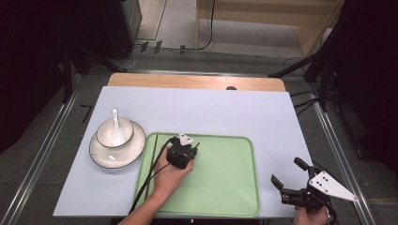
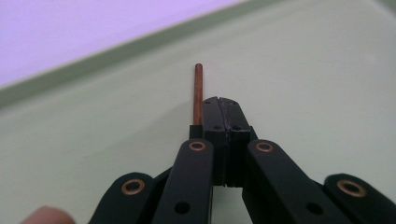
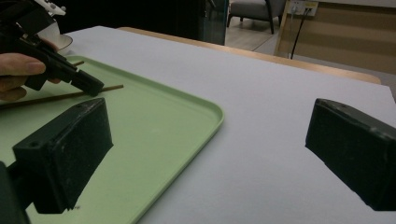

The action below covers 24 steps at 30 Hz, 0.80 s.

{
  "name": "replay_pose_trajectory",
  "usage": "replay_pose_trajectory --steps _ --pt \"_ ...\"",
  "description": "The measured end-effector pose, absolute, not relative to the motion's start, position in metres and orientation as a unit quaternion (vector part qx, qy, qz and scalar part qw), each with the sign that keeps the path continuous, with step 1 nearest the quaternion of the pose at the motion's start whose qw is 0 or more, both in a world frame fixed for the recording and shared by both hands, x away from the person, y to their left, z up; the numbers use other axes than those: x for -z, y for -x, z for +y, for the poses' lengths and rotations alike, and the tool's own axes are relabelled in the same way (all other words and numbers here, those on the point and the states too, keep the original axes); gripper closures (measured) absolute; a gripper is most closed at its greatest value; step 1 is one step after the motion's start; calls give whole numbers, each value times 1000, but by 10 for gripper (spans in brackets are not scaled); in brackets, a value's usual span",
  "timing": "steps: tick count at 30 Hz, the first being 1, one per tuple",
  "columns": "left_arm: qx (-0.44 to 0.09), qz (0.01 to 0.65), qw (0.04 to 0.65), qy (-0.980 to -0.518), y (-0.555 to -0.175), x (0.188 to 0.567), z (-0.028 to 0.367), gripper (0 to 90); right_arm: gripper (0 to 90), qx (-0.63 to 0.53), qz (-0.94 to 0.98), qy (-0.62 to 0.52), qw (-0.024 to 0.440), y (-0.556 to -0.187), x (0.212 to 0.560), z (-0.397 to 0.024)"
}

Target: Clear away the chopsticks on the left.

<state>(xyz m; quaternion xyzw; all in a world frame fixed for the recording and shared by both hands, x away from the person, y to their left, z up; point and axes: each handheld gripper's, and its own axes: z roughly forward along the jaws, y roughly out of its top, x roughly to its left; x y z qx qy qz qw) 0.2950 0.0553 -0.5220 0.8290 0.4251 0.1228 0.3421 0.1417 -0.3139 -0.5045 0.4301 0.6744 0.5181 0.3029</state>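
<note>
A hand holds my left gripper [image 1: 188, 149] low over the left half of the green tray [image 1: 225, 187]. Its jaws are shut on a thin brown chopstick [image 2: 198, 93], whose end pokes out past the left jaw's tip, just above the tray floor. In the right gripper view that chopstick [image 3: 56, 97] runs back under the hand. A second chopstick [image 1: 151, 161] lies along the tray's left side. My right gripper [image 1: 287, 174] rests at the table's front right corner, open, with nothing between its pads [image 3: 65, 154].
A white bowl [image 1: 114, 132] with a white spoon in it sits on a white plate [image 1: 104, 157] left of the tray. A pale sheet [image 1: 211, 108] covers the table. The left gripper's cable [image 1: 145, 185] trails back across the tray.
</note>
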Motion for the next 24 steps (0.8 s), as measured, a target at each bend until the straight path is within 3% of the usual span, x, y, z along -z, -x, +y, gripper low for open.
replay_pose_trajectory --steps 10,19,24 --pt "-142 505 320 -789 -310 517 116 900 5 -517 676 -430 301 -142 505 -312" --pt "-157 527 309 -776 -310 515 141 900 5 -514 678 -430 301 -143 506 -312" --pt "-154 510 337 -776 -303 511 153 887 5 -514 678 -431 301 -142 506 -312"
